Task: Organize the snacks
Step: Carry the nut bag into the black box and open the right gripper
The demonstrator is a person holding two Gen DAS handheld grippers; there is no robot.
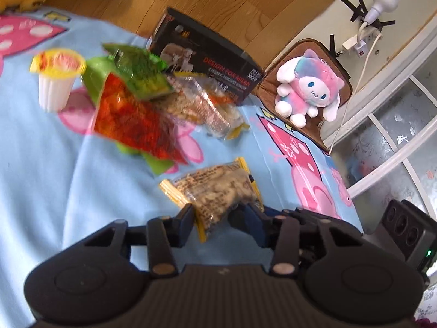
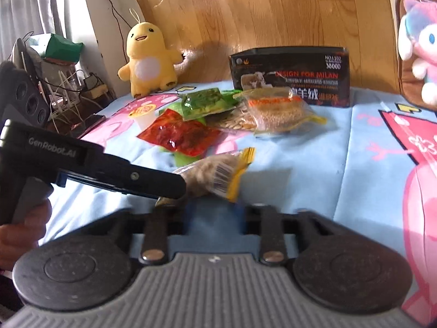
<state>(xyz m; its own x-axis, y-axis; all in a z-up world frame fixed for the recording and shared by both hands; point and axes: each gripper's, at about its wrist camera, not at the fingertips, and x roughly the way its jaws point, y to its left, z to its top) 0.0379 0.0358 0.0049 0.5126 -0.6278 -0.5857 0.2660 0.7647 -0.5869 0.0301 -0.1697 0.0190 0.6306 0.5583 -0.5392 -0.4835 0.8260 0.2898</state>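
Observation:
My left gripper (image 1: 218, 216) is shut on a clear, yellow-edged packet of nuts (image 1: 218, 191) and holds it above the blue blanket; it also shows in the right wrist view (image 2: 215, 177), with the left gripper (image 2: 174, 188) coming in from the left. Beyond lies a pile of snacks: a red packet (image 1: 131, 120) (image 2: 177, 134), a green packet (image 1: 139, 71) (image 2: 207, 102), clear packets of seeds (image 1: 199, 104) (image 2: 275, 109), and a jelly cup (image 1: 56, 79) (image 2: 143, 114). My right gripper's fingertips are not visible in the right wrist view.
A black box (image 1: 207, 63) (image 2: 292, 73) stands behind the pile. A pink plush (image 1: 308, 87) sits on a brown cushion at the right. A yellow plush (image 2: 148, 60) sits at the back left. The blue blanket (image 1: 54, 177) covers the surface.

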